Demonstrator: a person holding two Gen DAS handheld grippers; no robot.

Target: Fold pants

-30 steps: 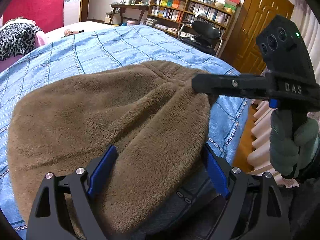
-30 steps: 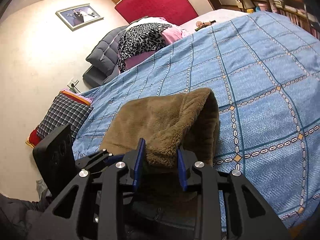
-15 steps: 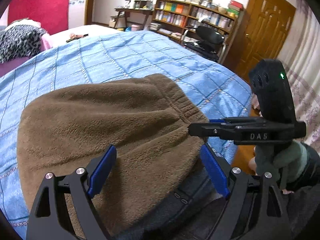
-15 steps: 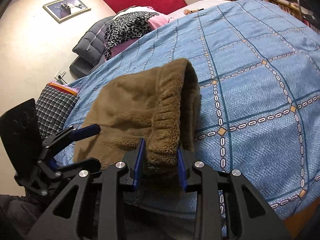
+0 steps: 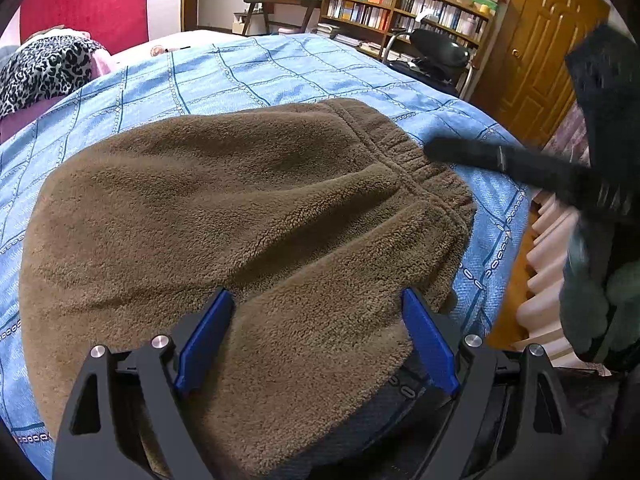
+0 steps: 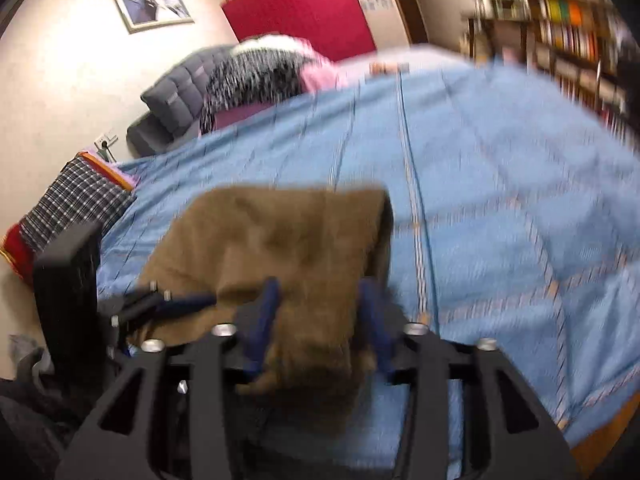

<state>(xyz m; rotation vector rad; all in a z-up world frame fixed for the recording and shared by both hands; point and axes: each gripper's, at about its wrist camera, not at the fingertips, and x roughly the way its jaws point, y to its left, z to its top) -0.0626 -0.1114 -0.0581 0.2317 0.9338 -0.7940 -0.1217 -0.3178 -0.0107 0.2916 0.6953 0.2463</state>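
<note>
The brown fleece pants [image 5: 248, 216] lie folded on the blue bedspread [image 5: 256, 76], waistband toward the right edge. My left gripper [image 5: 316, 320] is open, its blue pads on either side of the near end of the pants. In the right wrist view the pants [image 6: 288, 240] are blurred. My right gripper [image 6: 320, 312] is open, its jaws wide apart around the near edge of the fabric. The right gripper also shows in the left wrist view [image 5: 432, 148], blurred, just off the waistband.
The bed's right edge [image 5: 516, 216] drops to a wooden floor beside a white radiator [image 5: 548, 256]. Pillows and a leopard-print cloth [image 5: 44, 68] lie at the head. A bookshelf [image 5: 404, 4], an office chair [image 5: 436, 48] and a door [image 5: 548, 52] stand beyond.
My right gripper has opened and let go of the waistband, which now lies flat on the bed. It is moving fast, blurring its view. The left gripper stays open over the pants.
</note>
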